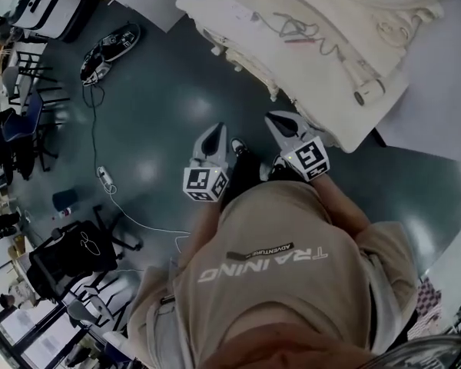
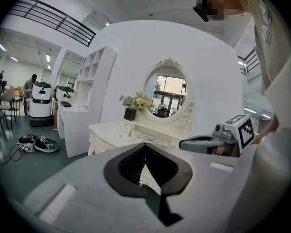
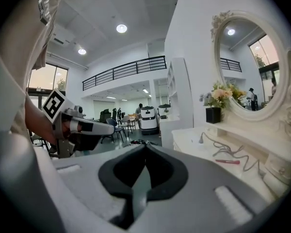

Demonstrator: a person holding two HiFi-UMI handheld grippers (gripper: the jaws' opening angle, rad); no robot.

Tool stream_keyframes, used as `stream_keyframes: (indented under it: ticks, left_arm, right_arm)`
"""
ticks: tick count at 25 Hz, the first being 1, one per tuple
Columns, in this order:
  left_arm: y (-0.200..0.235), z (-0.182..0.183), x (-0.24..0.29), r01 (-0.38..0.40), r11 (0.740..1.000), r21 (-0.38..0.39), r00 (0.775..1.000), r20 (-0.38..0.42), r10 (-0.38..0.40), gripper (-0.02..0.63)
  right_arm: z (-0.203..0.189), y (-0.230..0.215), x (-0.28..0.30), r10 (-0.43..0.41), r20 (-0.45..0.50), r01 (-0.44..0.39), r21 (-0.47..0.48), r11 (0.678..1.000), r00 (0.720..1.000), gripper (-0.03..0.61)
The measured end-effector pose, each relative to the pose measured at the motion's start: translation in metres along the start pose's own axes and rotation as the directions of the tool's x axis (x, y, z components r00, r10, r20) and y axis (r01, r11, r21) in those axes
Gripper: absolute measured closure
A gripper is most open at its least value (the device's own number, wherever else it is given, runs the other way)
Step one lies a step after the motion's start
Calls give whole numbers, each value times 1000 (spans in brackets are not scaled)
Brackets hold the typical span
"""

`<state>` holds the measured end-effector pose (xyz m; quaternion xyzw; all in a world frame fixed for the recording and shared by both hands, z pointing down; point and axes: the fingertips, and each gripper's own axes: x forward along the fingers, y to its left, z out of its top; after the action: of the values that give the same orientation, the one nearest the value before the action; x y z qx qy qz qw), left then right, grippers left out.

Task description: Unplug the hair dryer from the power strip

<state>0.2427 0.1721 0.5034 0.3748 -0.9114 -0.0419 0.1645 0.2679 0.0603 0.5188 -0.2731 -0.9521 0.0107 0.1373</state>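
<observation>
Cream counter [image 1: 215, 6] stands just ahead of the left gripper [image 1: 217, 129] and right gripper [image 1: 272, 118], side by side above the floor [image 1: 161, 91], each with fingers [image 2: 128, 166] pressed together, empty.

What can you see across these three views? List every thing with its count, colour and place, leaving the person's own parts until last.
dressing table: one, cream, upper right of the head view.
mirror: one, oval, cream frame, at the back of the table.
flowers: one bunch, pale, in a black pot left of the mirror.
cable: one, grey, looped across the table top.
pen: one, red, beside the cable.
office chair: one, black, on the floor at lower left.
wheeled robot: at least one, white, across the room.
sweatshirt: one, beige, on the person.
left gripper: one, grey, jaws together, empty.
right gripper: one, grey, jaws together, empty.
</observation>
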Motion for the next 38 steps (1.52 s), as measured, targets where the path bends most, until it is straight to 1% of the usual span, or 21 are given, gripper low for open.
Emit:
stream_keyframes:
  ticks: [3,5,7,9,11,12,13,16,19,21,24,27,30,33,35,36,38]
  left_arm:
    - [21,4,14,31,999,-19,1000,5,-31,612]
    - [34,12,21,53,999,3,999,7,-53,612]
    - [49,29,26,80,995,65,996,26,-82,612]
    - [69,45,32,96,985,145,994,38,-102,612]
    - [87,57,37,111,968,223,992,42,-123,612]
    - [95,63,40,124,963,241,990,43,-138,612]
    - [104,67,42,140,961,239,987,46,-155,612]
    - [132,73,50,174,966,190,980,64,-189,612]
    - [158,71,62,185,967,177,977,71,-200,612]
    - [174,70,68,189,972,137,977,73,-200,612]
    - [196,62,67,167,983,75,983,57,-172,612]
    - [220,52,78,115,992,59,993,-3,-115,612]
    - [228,54,99,98,994,55,995,-27,-97,612]
    - [227,70,127,118,991,59,993,-17,-118,612]
    - [227,85,147,141,988,71,990,-16,-140,612]
    - [227,92,159,150,984,96,989,-22,-149,612]
    - [229,107,186,162,971,177,987,-42,-157,612]
  right_arm:
    - [12,-5,20,-28,-3,28,-7,1000,1000,575]
    - [21,-9,31,-54,-1,54,-7,998,999,575]
    - [32,-14,45,-84,7,84,-3,996,996,575]
    - [42,-20,64,-116,13,116,-10,993,993,575]
    - [52,-21,84,-142,11,142,-56,988,990,575]
    - [58,-21,94,-153,9,153,-81,985,988,575]
    - [64,-20,105,-164,11,165,-89,982,986,574]
    - [72,-24,131,-209,27,210,-36,977,978,575]
    - [70,-32,151,-244,38,244,8,970,969,575]
    - [66,-35,160,-250,25,250,25,968,968,575]
    - [57,-37,170,-256,-42,256,-4,967,966,575]
    - [60,-48,186,-247,-60,247,-8,969,967,575]
    - [62,-67,200,-244,-51,244,-8,970,968,575]
    - [58,-97,213,-262,-41,263,17,965,964,575]
    - [61,-118,224,-264,-40,265,15,964,964,575]
    - [65,-129,231,-260,-40,260,-2,965,965,575]
    - [74,-152,246,-249,-36,248,-38,968,968,575]
